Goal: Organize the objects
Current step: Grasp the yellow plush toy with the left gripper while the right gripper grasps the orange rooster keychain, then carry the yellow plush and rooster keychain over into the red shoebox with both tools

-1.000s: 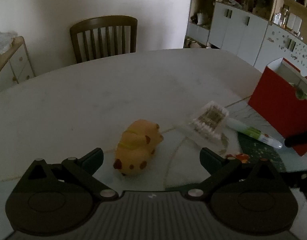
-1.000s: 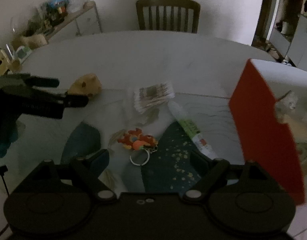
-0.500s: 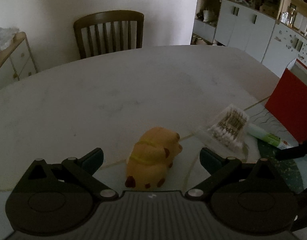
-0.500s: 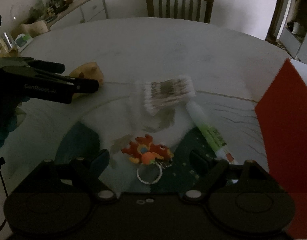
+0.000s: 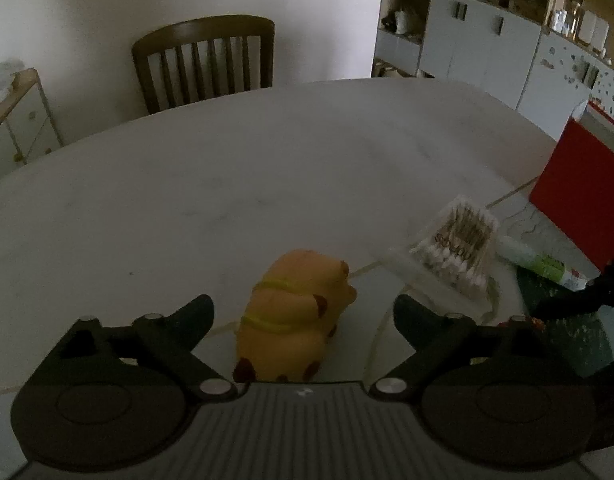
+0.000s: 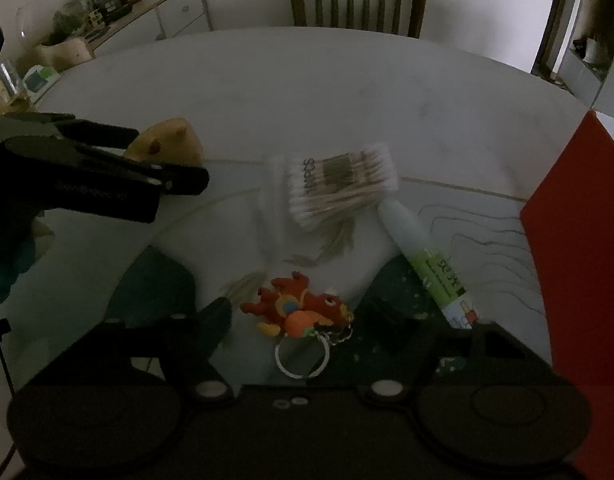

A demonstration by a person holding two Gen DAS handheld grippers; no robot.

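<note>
Both tools were at the grasping step of tidying the table: each had come to rest over its own object and was starting to clamp. In the left wrist view the left gripper (image 5: 303,312) sat low in the frame, tilted downward, its jaws closing but wide apart, with the yellow toy animal (image 5: 295,320) lying between them at lower centre, neither finger (image 5: 195,316) yet touching it. In the right wrist view the right gripper (image 6: 299,320) pointed steeply down at the lower centre of the frame, its jaws closing around the red and orange keychain (image 6: 299,310), whose metal ring trailed toward the camera; contact could not be made out in the dim light. The pack of cotton swabs (image 6: 339,188) lay at mid-frame, the green and white tube (image 6: 427,264) just right of it, and the red box (image 6: 579,260) stood at the right edge, probably the destination. The next move likely called for finishing both closures squarely, the flat keychain needing fingertips low against the table (image 6: 307,92), then lifting toward the box
</note>
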